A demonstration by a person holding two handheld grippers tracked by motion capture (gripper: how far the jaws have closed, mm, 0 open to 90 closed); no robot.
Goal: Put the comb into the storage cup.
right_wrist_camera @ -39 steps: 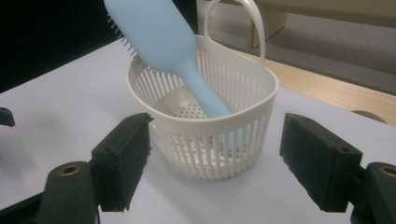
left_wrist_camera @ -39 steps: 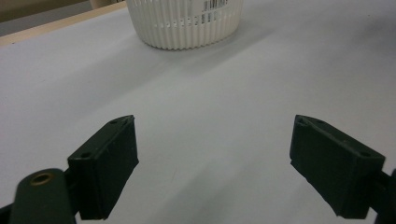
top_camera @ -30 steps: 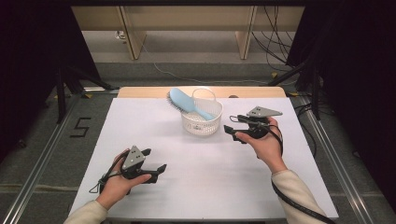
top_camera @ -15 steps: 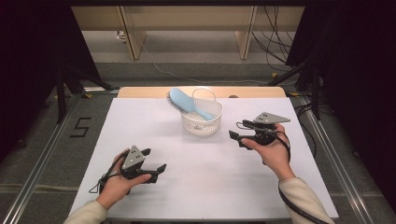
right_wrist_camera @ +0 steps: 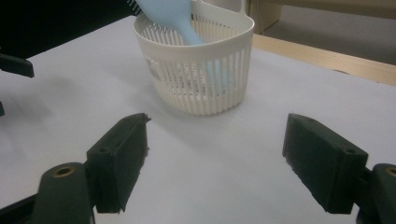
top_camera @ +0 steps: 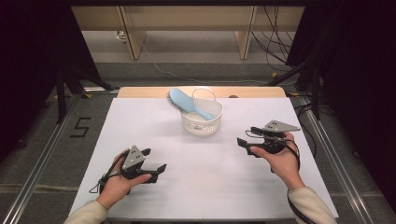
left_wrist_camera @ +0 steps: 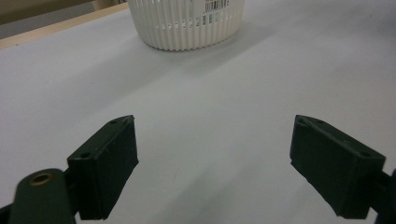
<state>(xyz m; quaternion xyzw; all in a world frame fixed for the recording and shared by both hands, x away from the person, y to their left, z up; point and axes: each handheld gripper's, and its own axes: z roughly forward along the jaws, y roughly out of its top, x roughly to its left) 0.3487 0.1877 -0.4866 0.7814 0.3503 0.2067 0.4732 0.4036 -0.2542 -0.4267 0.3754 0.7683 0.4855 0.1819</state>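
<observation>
White slotted basket [top_camera: 201,116] sits upper centre of the high view, on the white surface [top_camera: 205,186], near its far edge. Light-blue hairbrush [top_camera: 187,102] lies in it at a tilt: handle end down inside the basket, bristle head sticking out over the rim toward upper left, resting on the rim. Basket's loop handle stands up at the back. Left hand-held gripper [top_camera: 156,169] is at lower left of the high view, held in the person's left hand [top_camera: 116,182], low over the surface, jaws spread w/ nothing between them, pointing right. Right hand-held gripper [top_camera: 243,143] is right of centre, held in the right hand [top_camera: 280,158], jaws spread too, empty, pointing left twd the basket; near the basket but apart from it. The two grippers are well apart, w/ bare surface between them. In the left gripper view the jaws [left_wrist_camera: 215,168] stand wide at the bottom corners, bare surface between them, basket's ribbed wall [left_wrist_camera: 187,23] at top centre w/ a barcode label on it. In the right gripper view the jaws [right_wrist_camera: 215,163] are wide as well; basket [right_wrist_camera: 201,70] sits upper centre, brush [right_wrist_camera: 173,18] handle showing thru the slots, head out of frame at top.
</observation>
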